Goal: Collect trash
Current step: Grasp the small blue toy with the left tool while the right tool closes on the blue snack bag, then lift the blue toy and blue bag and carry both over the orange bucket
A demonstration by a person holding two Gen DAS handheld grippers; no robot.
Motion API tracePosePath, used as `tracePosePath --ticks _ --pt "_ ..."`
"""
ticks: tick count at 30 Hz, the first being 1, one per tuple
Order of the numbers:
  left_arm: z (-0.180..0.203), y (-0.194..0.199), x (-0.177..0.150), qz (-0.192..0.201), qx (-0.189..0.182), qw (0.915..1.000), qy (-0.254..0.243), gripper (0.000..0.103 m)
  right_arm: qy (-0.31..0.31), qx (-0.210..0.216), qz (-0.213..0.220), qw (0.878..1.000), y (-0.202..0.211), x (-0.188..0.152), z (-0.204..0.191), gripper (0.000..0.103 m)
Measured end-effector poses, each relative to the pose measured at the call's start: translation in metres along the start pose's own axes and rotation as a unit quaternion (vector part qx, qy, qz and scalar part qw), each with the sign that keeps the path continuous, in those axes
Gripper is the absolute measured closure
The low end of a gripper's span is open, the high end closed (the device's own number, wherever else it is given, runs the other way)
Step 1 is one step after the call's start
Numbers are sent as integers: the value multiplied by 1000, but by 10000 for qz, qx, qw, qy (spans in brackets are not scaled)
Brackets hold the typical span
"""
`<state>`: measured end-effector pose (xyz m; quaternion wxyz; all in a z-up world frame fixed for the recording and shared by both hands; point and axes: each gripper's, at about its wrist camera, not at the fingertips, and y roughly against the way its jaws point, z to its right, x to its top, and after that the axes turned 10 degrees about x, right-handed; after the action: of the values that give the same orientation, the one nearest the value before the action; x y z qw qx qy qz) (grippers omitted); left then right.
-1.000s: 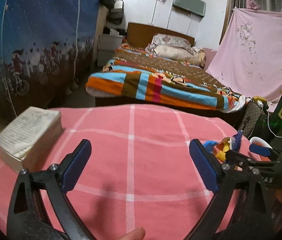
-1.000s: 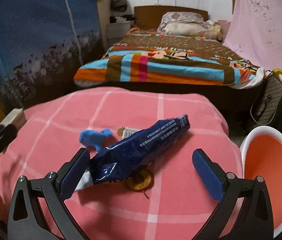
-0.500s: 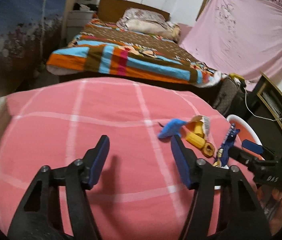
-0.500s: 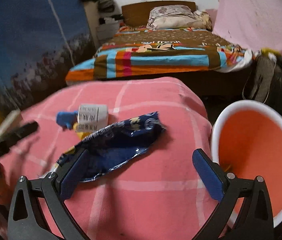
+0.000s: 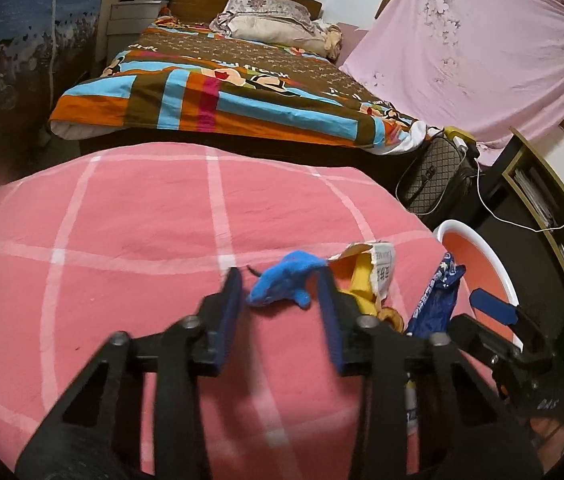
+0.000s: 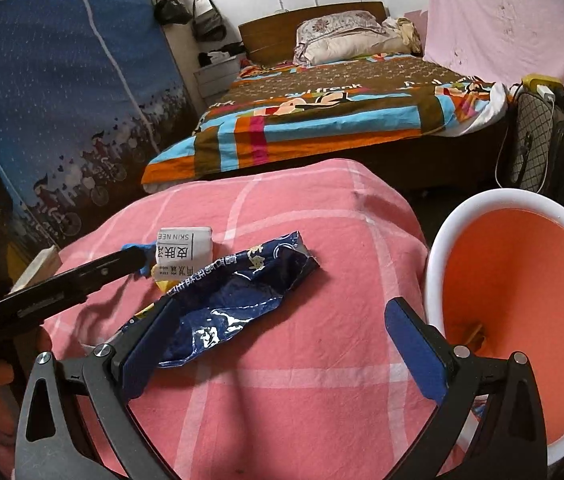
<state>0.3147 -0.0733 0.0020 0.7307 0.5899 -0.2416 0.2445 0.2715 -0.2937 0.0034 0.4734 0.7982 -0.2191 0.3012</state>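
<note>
A small blue scrap (image 5: pixel 282 280) lies on the pink checked tablecloth (image 5: pixel 142 240). My left gripper (image 5: pixel 282 292) straddles it, its jaws closing with a pad on either side and no squeeze showing. Just right of the scrap lie a yellow-and-white packet (image 5: pixel 366 276) and a crumpled dark blue wrapper (image 6: pixel 234 300). My right gripper (image 6: pixel 282 340) stands open low over the cloth, and the wrapper's near end lies by its left finger. In the right wrist view, the left gripper (image 6: pixel 138 258) reaches in from the left, beside the packet (image 6: pixel 184 248). An orange bin with a white rim (image 6: pixel 434 264) stands right of the table.
A small brown piece (image 6: pixel 474 332) lies inside the bin. A book (image 6: pixel 40 264) sits at the table's left edge. Beyond the table are a bed (image 5: pixel 242 92), a checked handbag (image 5: pixel 434 176) with a cable on the floor, and a blue wardrobe (image 6: pixel 62 100).
My left gripper swung right, away from the book and over to the trash, and its jaws narrowed around the blue scrap. My right gripper shifted towards the bin, which now fills more of its view.
</note>
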Motion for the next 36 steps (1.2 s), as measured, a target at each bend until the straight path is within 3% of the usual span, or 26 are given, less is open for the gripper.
tracePosePath --ticks 7,12,18,31,36 --pt "2 6 -2 111 114 9999 -46 103 205 -21 15 9998 -1 -1 -9 0" --pt "-7 12 -8 115 135 9998 70 103 222 291 -56 9993 -7 -1 -19 16" --pt "-24 28 -18 192 177 9993 259 103 193 662 -157 9975 -18 1 -32 16" --pt "-61 58 -48 186 278 9978 574 103 1021 538 -619 9914 -43 -13 -75 17" --pt "-65 62 -54 151 258 9977 616 103 1048 774 -656 9893 -36 -20 -76 43"
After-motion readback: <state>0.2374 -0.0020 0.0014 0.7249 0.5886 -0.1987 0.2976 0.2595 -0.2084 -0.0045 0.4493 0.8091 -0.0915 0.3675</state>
